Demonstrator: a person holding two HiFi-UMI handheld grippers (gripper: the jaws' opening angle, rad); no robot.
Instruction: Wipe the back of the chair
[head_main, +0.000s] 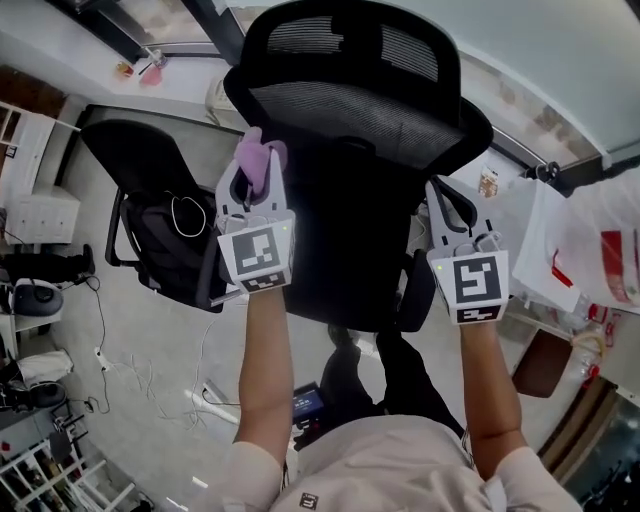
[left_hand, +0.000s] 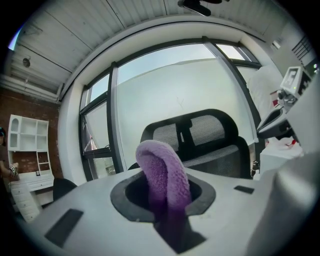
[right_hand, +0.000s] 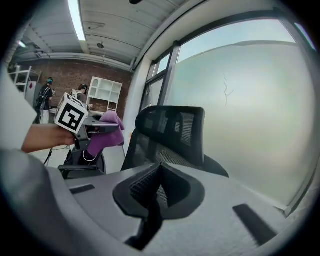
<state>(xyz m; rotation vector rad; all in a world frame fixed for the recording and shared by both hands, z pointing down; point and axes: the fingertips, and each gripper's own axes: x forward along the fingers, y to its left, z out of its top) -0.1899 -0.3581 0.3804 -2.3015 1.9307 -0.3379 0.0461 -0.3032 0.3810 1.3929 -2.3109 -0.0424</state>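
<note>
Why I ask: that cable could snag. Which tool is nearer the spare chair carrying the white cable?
Left. The left tool, shut on a purple cloth, hangs beside the spare chair; the right tool is across the mesh chair.

Brick wall (right_hand: 60, 75), white shelf unit (right_hand: 105, 90), large window (right_hand: 240, 100), grey floor (head_main: 170, 340).

Left gripper (left_hand: 169, 212) clamped on the purple cloth (left_hand: 161, 167), curling up mid-frame; black mesh chair (left_hand: 212, 135) behind it, centre-right.
</note>
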